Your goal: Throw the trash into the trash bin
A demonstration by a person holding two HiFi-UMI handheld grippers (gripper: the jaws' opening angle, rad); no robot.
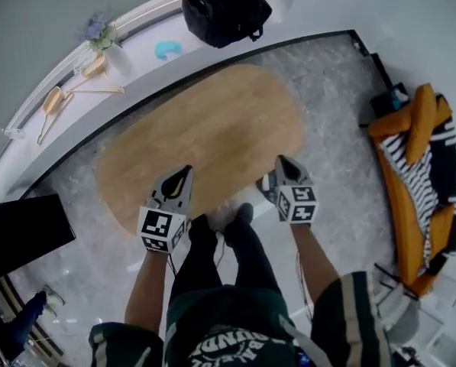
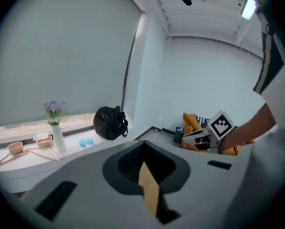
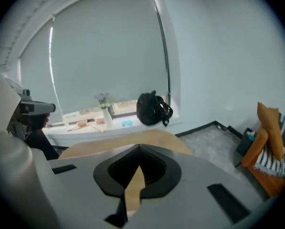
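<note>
1. The left claw (image 1: 182, 177) is held above the near edge of the oval wooden surface (image 1: 212, 128). Its own view shows the left claw (image 2: 144, 161) with the jaws pressed together and nothing between them, only a thin slit showing the wood below.
2. The right claw (image 1: 282, 162) is level with it at the other side of the person's legs (image 1: 228, 243). Its jaws are also closed tight, and the right claw (image 3: 136, 171) is empty.
3. In the left gripper view, the right claw (image 2: 189, 135) appears off to the side with its marker cube facing the camera.
4. No view shows the trash or the trash bin clearly enough to place them, and neither claw carries anything.
5. The wooden surface stands on a grey stone-pattern floor (image 1: 342, 90).
6. Beyond it, a white window ledge (image 1: 140, 56) carries a black backpack (image 1: 224, 8), a small blue object (image 1: 166, 49), a vase of purple flowers (image 1: 104, 38) and wooden hangers (image 1: 98, 90).
7. An orange seat with striped cloth (image 1: 418, 174) stands at the right wall, well apart from the surface.
</note>
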